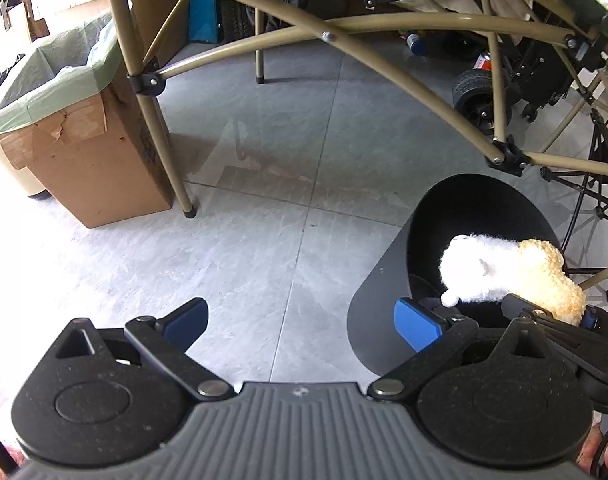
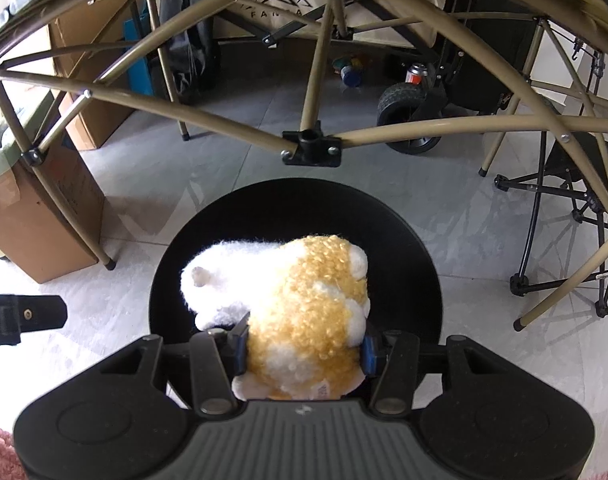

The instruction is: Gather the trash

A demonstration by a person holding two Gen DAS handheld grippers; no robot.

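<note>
Left wrist view: left gripper [image 1: 300, 322] spread wide and empty above grey floor tiles [image 1: 264, 216], nothing between its blue pads [image 1: 186, 318]. To its right, black bin [image 1: 388, 292] standing open on the floor, a white and yellow plush toy [image 1: 504, 272] poised over its mouth in the right gripper [image 1: 544, 316], seen here from the side. Farther left, cardboard box [image 1: 92, 168] lined with a green bag, beside a tan folding frame [image 1: 160, 128].

Right wrist view: right gripper [image 2: 304, 350] clenched on the plush toy [image 2: 304, 304], both blue pads [image 2: 369, 350] pressed into its yellow fur. Toy hung directly above the round opening of the black bin [image 2: 404, 216], head end forward, apparently not yet touching the bin's inside.

Step in hand, by judgement: drop-off, carry essentially done. Next move likely called for: parting of the right pads, perhaps after a slight lowering, with the toy centred clear of the rim. Fur soft and clingy; possible snag on a pad.
</note>
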